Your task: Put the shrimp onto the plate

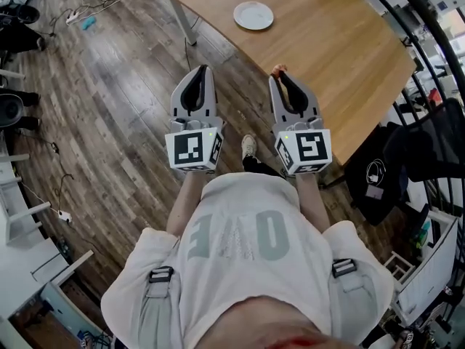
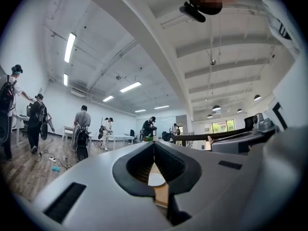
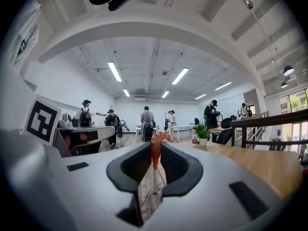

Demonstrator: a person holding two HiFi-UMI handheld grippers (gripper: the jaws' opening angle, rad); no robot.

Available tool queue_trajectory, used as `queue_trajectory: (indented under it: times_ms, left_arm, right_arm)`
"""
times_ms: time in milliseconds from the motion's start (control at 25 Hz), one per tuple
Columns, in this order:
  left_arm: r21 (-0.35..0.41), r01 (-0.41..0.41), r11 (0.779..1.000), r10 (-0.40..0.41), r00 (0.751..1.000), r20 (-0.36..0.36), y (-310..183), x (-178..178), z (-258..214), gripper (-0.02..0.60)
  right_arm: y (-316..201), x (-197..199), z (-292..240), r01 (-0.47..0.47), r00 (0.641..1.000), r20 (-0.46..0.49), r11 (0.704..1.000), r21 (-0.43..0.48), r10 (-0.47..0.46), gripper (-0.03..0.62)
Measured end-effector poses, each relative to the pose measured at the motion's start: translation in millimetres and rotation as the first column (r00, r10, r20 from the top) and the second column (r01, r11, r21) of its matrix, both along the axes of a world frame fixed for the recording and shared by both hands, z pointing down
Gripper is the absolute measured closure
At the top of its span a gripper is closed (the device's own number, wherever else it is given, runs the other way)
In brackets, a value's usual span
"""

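Observation:
A white plate [image 1: 253,15] lies empty on the far part of a wooden table [image 1: 341,42]. My right gripper [image 1: 280,73] is level with the table's near edge, shut on an orange shrimp [image 1: 278,69] that sticks out past its tips. In the right gripper view the shrimp [image 3: 156,150] stands upright, pinched between the jaws of the right gripper [image 3: 155,163]. My left gripper [image 1: 201,69] hovers over the wood floor left of the table, jaws shut and holding nothing. In the left gripper view the tips of the left gripper [image 2: 154,144] meet, and a bit of the plate [image 2: 156,179] shows below them.
A table leg [image 1: 182,20] stands ahead of the left gripper. A black chair and bag [image 1: 407,158] sit at the right beside a dark railing [image 1: 429,20]. White furniture [image 1: 22,217] lines the left. A potted plant [image 3: 202,131] stands on the table; several people stand far off.

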State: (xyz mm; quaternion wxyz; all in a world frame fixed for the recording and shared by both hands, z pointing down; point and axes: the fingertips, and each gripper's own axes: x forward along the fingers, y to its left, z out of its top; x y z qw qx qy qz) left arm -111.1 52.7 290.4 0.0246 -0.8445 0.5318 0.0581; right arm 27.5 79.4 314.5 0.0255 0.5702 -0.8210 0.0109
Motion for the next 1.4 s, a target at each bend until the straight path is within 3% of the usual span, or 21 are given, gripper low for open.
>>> queue_trajectory:
  times_ms: [520, 920, 1400]
  left_arm:
    - [-0.021, 0.072, 0.997, -0.071, 0.997, 0.027, -106, 27, 9, 0.572]
    - [-0.014, 0.094, 0.995, -0.093, 0.995, 0.047, -144, 28, 5, 0.572]
    - [0.032, 0.017, 0.999, -0.018, 1.000, 0.024, -216, 32, -13, 0.572]
  right_arm:
    - [-104, 43, 1, 0.044, 0.999, -0.001, 0.999, 0.005, -0.044, 0.528]
    - [-149, 53, 7, 0.040, 0.999, 0.020, 0.999, -0.020, -0.040, 0.528]
    - [-205, 48, -3, -0.020, 1.000, 0.007, 1.000, -0.009, 0.020, 0.528]
